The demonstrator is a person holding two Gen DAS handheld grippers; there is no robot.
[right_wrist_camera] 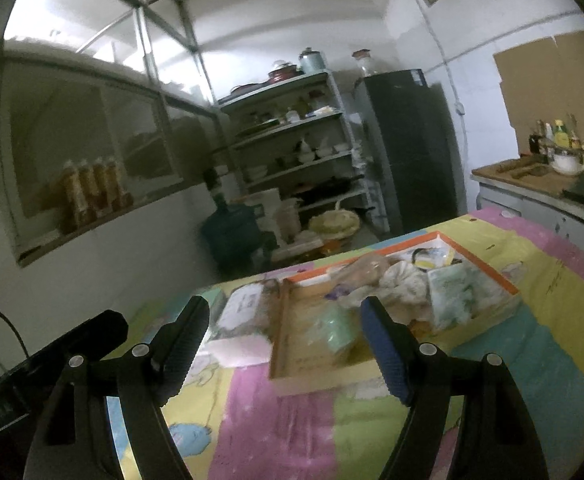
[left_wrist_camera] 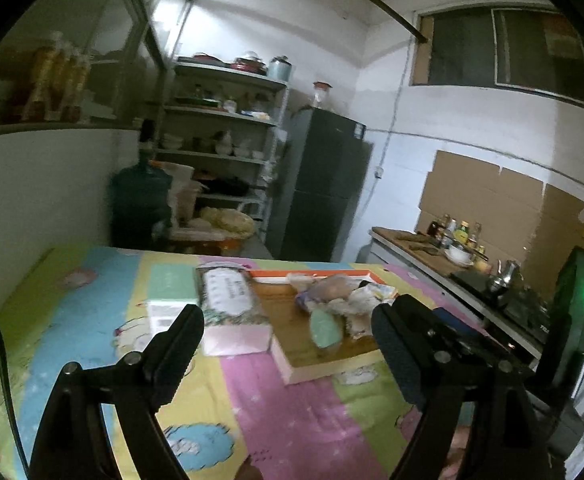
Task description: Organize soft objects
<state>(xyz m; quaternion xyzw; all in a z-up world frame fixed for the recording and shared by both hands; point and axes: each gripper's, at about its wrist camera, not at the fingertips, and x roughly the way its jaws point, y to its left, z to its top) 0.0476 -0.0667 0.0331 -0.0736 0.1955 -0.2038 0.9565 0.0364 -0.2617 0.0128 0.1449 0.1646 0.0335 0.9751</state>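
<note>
Nearest the lens, left gripper [left_wrist_camera: 288, 328] wide open, nothing between its pads, raised over a striped pastel cloth [left_wrist_camera: 292, 412]. Right gripper [right_wrist_camera: 284, 330] likewise spread wide and empty above that cloth. Just beyond the fingertips, a shallow tray [left_wrist_camera: 323, 368] with an orange far rim, holding the soft things: a mint-green pouch [left_wrist_camera: 323, 330] near the front edge, crumpled pale bags [left_wrist_camera: 355, 300] heaped behind it, a green-and-white pack [right_wrist_camera: 451, 292] toward the right side. Beside the tray, outside it, a pink pack [left_wrist_camera: 238, 340], a patterned bag [left_wrist_camera: 228, 292] and a pale green box [left_wrist_camera: 172, 284]. Farther back, a blue water jug [left_wrist_camera: 140, 200], open shelves [left_wrist_camera: 220, 132] of dishes, a dark fridge [left_wrist_camera: 323, 192], and a counter [left_wrist_camera: 423, 252] with bottles at right.
</note>
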